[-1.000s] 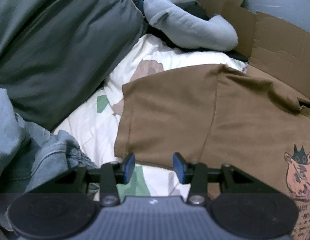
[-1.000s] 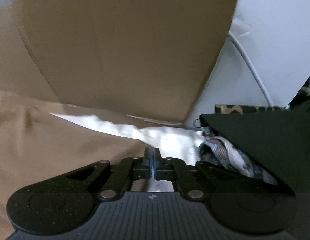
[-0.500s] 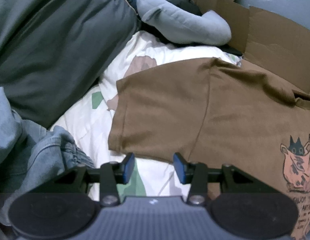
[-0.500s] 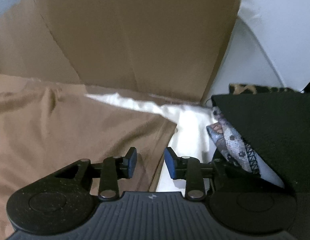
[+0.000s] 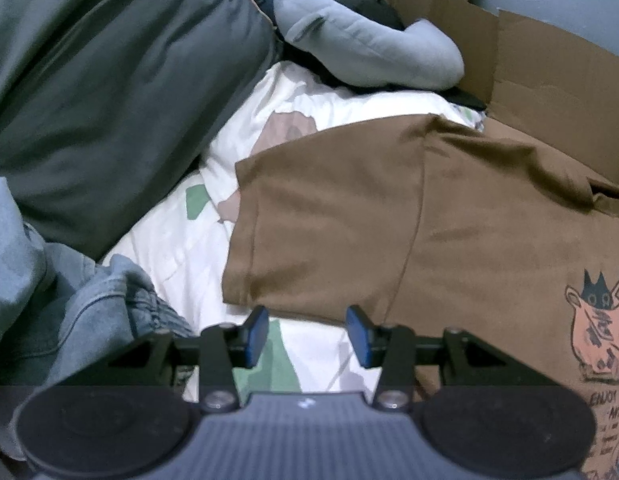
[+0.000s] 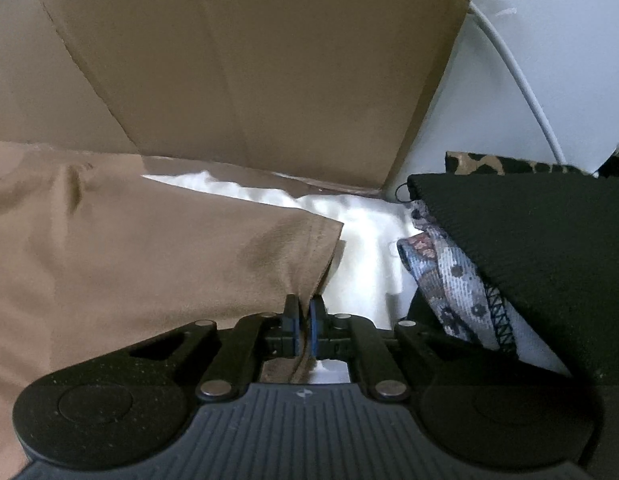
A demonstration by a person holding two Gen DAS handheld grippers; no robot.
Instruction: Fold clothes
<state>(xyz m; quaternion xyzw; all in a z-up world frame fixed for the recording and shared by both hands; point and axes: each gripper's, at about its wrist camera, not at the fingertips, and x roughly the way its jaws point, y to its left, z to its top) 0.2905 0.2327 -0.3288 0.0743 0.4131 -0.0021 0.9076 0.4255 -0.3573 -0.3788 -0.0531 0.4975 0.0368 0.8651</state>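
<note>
Brown tee (image 5: 489,240) lies flat, R tongs (image 6: 303,322) pinching its sleeve hem.

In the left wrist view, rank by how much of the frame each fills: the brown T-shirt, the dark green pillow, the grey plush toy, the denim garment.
1-2. brown T-shirt and dark green pillow: too alike to rank, and both are cut off by the frame.
3. grey plush toy.
4. denim garment, near the camera, so its true size is unsure.

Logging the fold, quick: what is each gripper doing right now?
Left gripper: open, empty, just short of the brown T-shirt.
Right gripper: closed on the brown T-shirt's sleeve hem.
</note>
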